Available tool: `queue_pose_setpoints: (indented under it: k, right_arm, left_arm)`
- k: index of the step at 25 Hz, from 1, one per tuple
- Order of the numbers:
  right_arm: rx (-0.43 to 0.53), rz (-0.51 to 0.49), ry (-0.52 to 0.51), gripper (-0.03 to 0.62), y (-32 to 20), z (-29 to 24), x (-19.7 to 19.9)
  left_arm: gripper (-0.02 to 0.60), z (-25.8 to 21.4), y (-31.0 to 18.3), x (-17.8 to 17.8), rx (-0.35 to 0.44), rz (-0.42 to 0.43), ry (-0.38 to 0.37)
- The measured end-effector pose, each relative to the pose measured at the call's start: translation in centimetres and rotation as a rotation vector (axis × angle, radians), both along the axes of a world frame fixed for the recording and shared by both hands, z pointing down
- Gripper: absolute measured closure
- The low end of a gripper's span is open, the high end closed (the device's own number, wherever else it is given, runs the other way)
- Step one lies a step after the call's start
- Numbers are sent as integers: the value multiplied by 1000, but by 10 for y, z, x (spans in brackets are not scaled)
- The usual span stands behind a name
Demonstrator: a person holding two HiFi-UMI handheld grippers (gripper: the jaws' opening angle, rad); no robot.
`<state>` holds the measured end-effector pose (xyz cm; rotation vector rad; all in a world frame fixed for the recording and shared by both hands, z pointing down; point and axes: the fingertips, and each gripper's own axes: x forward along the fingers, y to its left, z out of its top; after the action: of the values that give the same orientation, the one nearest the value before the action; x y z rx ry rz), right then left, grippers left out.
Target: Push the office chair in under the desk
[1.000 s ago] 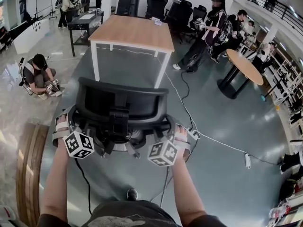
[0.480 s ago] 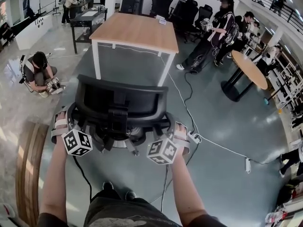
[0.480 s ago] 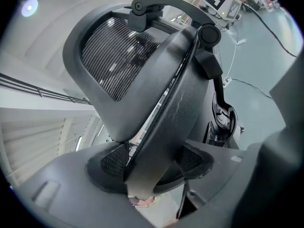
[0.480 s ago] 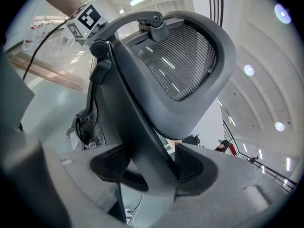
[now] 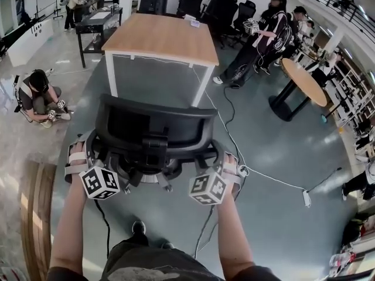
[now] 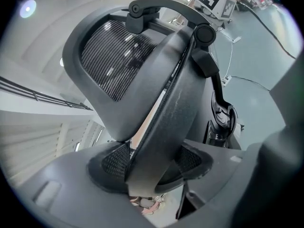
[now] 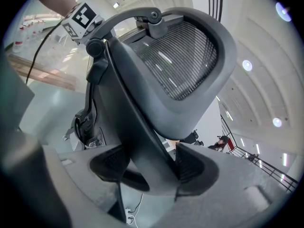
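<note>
Head view: black mesh-backed office chair (image 5: pixel 152 127) on grey floor (image 5: pixel 263 215), well short of light wooden tabletop (image 5: pixel 161 37); my left gripper (image 5: pixel 88 160) and right gripper (image 5: pixel 221 170) at backrest sides
Left gripper view: my fingers (image 6: pixel 111 161) just closed further, pinching backrest rim
Right gripper view: fingers (image 7: pixel 194 165) pinching opposite rim

We see the black office chair (image 5: pixel 151 127) upright at lower centre of the frame, its mesh backrest nearest the bottom edge. It faces the wood-topped, white-legged worktop (image 5: pixel 161 37) at upper centre, well apart.
</note>
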<state>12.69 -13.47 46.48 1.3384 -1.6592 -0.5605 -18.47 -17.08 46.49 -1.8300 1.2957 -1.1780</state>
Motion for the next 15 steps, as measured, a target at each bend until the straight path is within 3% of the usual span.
queue_pose_setpoints:
  k: [8,15]
  right_arm:
    - [13,7,5,313,-18,8,1]
    - [0,43,2,312,-59,4,-2]
  left_arm:
    - [275,8,-21,1,1,9,-9]
    - [278,3,-68,-1,10,31,-11]
